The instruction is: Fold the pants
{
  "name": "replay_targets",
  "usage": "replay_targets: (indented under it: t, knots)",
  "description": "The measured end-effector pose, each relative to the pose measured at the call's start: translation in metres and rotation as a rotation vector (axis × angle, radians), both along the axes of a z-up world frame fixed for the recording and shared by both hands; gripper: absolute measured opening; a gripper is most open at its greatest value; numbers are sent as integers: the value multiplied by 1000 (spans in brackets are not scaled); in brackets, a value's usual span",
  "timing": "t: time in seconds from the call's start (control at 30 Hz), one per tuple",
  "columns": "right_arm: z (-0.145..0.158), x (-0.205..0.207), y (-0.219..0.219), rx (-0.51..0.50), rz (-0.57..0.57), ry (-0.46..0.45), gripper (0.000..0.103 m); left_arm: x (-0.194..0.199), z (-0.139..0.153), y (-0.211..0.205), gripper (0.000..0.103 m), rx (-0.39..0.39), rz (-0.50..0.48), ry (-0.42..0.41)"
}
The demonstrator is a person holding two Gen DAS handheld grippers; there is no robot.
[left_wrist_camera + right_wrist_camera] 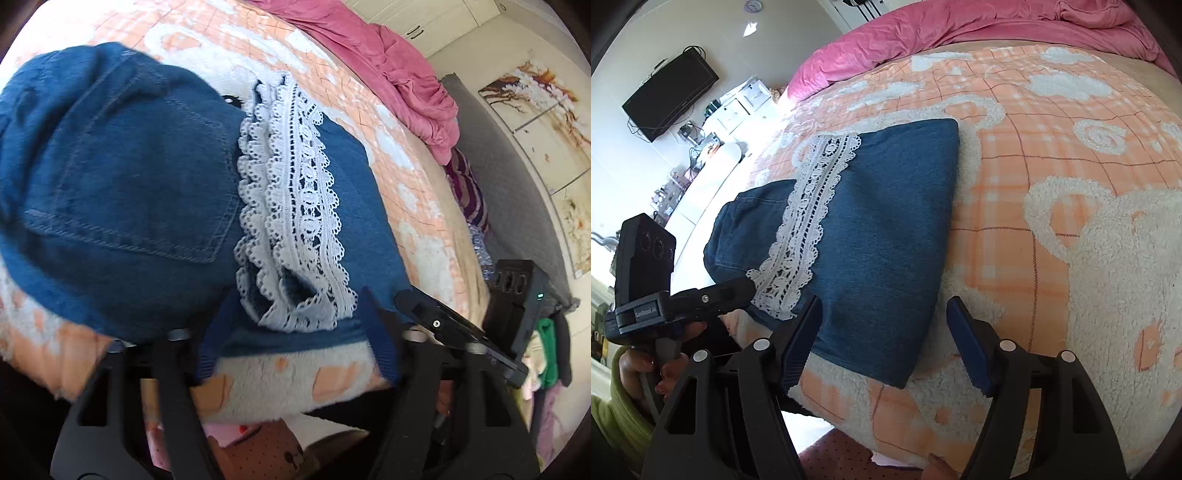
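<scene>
Blue denim pants (122, 177) with a white lace trim (295, 192) lie folded on an orange and white fleece blanket (406, 177). A back pocket shows on the left part. My left gripper (295, 314) stands at the pants' near edge, jaws apart, with the denim hem and the lace end between the blue pads (380, 332). In the right wrist view the same pants (886, 221) lie flat. My right gripper (882, 306) is open over their near right corner, one finger (801, 332) resting over the denim and the other over bare blanket (1071, 258).
A crumpled pink duvet (960, 26) fills the far side of the bed. The bed's near edge runs just under both grippers. A hand in a green sleeve (624, 398) holds the left tool. A grey headboard (506, 177) and a wall-mounted TV (668, 99) border the bed.
</scene>
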State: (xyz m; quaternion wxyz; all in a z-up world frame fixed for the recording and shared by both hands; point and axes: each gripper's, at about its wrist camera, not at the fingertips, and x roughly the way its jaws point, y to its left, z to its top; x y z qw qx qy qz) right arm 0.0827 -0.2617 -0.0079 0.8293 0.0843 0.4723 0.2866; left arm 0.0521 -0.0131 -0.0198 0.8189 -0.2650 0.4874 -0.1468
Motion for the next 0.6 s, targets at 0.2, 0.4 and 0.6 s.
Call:
replay_targets:
  t: [0.2, 0.4, 0.6]
  knots:
    - [-5, 1, 5, -46, 17, 0, 68, -9, 3, -8, 13, 95, -35, -28]
    - [11, -7, 5, -83, 2, -102, 68, -25, 12, -15, 15, 244, -82, -68]
    - [28, -21, 25, -194, 61, -296, 68, -21, 10, -17, 21, 297, -85, -77]
